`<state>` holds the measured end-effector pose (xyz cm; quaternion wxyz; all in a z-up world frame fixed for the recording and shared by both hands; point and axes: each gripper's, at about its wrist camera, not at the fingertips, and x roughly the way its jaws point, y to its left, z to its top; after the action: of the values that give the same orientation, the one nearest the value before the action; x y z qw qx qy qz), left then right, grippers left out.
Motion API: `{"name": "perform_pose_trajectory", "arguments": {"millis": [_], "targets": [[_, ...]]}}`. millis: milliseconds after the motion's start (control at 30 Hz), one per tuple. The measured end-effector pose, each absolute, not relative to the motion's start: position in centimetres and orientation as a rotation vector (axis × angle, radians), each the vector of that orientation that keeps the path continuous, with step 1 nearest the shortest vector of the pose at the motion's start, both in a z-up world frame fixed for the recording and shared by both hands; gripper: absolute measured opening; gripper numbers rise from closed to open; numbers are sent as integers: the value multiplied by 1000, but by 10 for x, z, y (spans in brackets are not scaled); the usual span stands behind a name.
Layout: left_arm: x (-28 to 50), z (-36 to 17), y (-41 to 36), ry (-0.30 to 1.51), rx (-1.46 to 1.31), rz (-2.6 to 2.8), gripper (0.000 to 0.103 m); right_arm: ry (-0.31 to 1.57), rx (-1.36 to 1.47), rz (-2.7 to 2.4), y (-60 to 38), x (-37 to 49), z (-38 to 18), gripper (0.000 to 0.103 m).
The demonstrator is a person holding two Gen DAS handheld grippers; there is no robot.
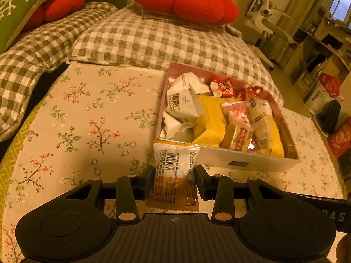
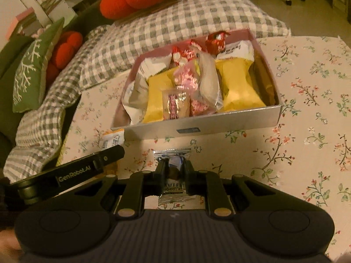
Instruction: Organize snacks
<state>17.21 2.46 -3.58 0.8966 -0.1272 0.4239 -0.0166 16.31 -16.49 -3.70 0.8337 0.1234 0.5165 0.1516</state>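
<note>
Our left hand-held gripper clamps an orange packet; our right hand-held gripper clamps a silver truffle packet, both near the snack box.

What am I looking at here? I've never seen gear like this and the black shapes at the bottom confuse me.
Those shapes are two hand-held grasping tools, each with a camera looking along its fingers. One picture comes from the left tool, shut on an orange-and-white snack packet. The other comes from the right tool, shut on a silver truffle chocolate packet. Ahead, on a floral tablecloth, sits a box already filled with wrapped snacks.
</note>
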Motion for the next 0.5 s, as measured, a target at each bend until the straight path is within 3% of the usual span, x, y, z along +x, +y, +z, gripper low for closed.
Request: {"name": "perform_pose_trajectory", "arguments": {"millis": [500], "targets": [[191,-9,31,721,-333,-59,37,899,305,266,-192,188,-8,15]]}}
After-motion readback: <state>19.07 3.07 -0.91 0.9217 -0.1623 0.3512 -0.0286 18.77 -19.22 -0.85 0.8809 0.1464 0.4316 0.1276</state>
